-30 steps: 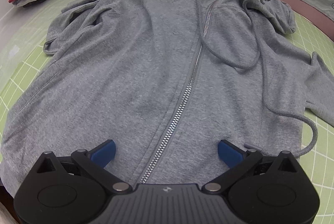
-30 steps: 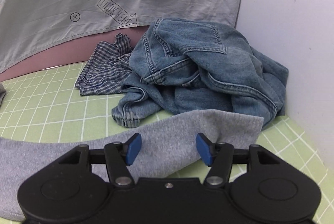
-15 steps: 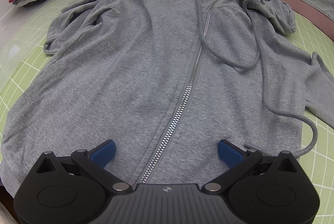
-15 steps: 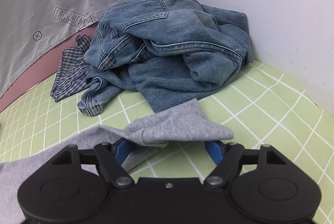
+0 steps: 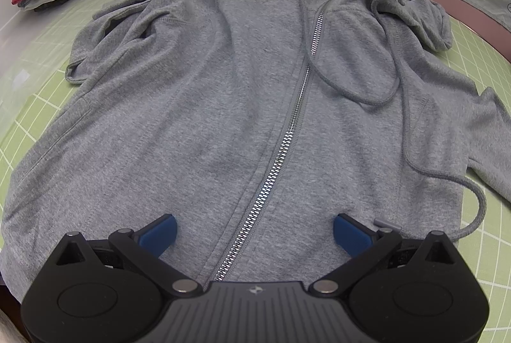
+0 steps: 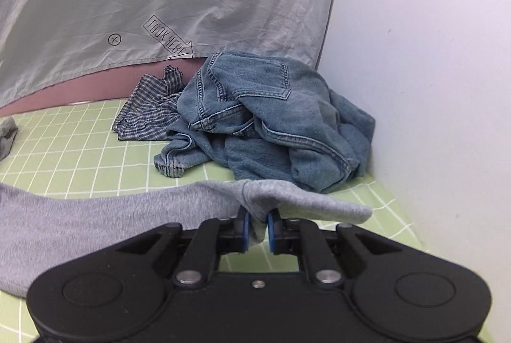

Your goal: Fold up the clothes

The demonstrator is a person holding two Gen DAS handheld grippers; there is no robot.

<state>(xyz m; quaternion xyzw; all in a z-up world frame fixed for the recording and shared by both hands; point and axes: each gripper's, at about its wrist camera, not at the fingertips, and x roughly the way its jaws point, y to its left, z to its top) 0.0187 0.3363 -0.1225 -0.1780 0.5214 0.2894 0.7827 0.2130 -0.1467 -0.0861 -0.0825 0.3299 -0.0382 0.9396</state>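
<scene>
On the green grid mat (image 5: 485, 247) I am pinching the hoodie (image 5: 198, 119) sleeve (image 6: 287, 199) in my right gripper (image 6: 257, 229), left gripper (image 5: 254, 232) hovering released, risking slippage from this shallow bite.

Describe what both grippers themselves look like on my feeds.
Both look alike: the left gripper and right gripper have matte black bodies with round side housings, black linkage arms on silver pivot pins, and blue fingertip pads. The left body is ribbed with a small logo. No cables or sleeves show.
</scene>
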